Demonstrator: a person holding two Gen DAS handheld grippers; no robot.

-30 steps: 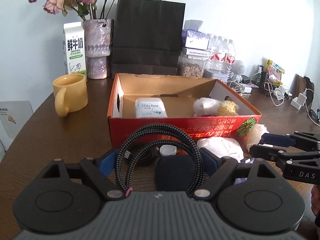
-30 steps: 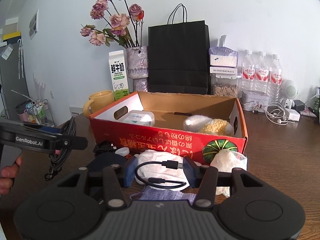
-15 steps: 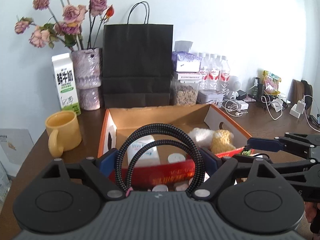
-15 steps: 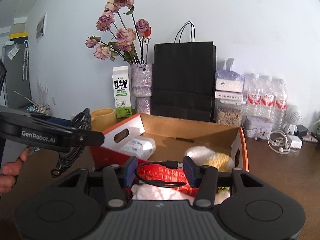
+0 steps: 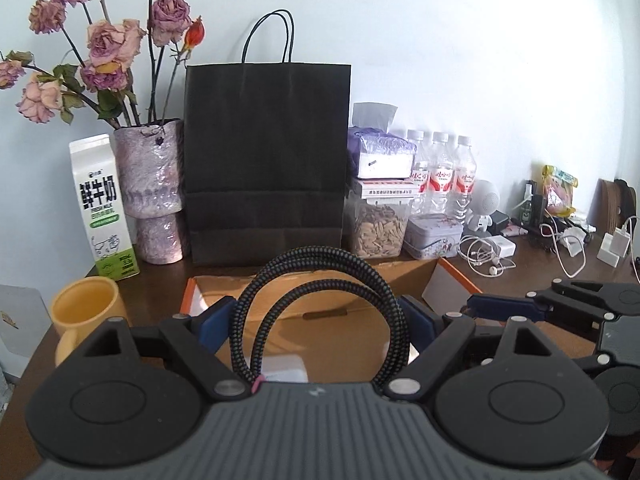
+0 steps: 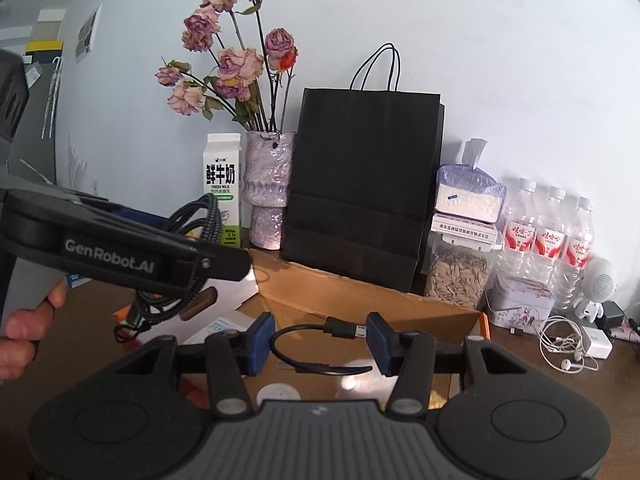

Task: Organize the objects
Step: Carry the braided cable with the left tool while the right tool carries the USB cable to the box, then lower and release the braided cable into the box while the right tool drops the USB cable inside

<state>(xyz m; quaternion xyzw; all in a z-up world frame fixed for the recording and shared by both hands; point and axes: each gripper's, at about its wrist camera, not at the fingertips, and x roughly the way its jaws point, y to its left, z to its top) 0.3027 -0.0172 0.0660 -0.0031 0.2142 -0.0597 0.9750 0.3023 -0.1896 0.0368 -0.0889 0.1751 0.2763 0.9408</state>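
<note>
Both grippers are now riding higher and farther forward than a second ago, hanging over the open cardboard box (image 5: 408,270). Spread wide, the left gripper (image 5: 316,320) is clamping a coiled braided cable (image 5: 320,258), while the right gripper (image 6: 318,338), about half open, is pinching a short black cable (image 6: 316,364).

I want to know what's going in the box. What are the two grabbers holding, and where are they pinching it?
The left gripper squeezes a coiled braided cable by its sides. The right gripper pinches a short black cable at its plug.
</note>
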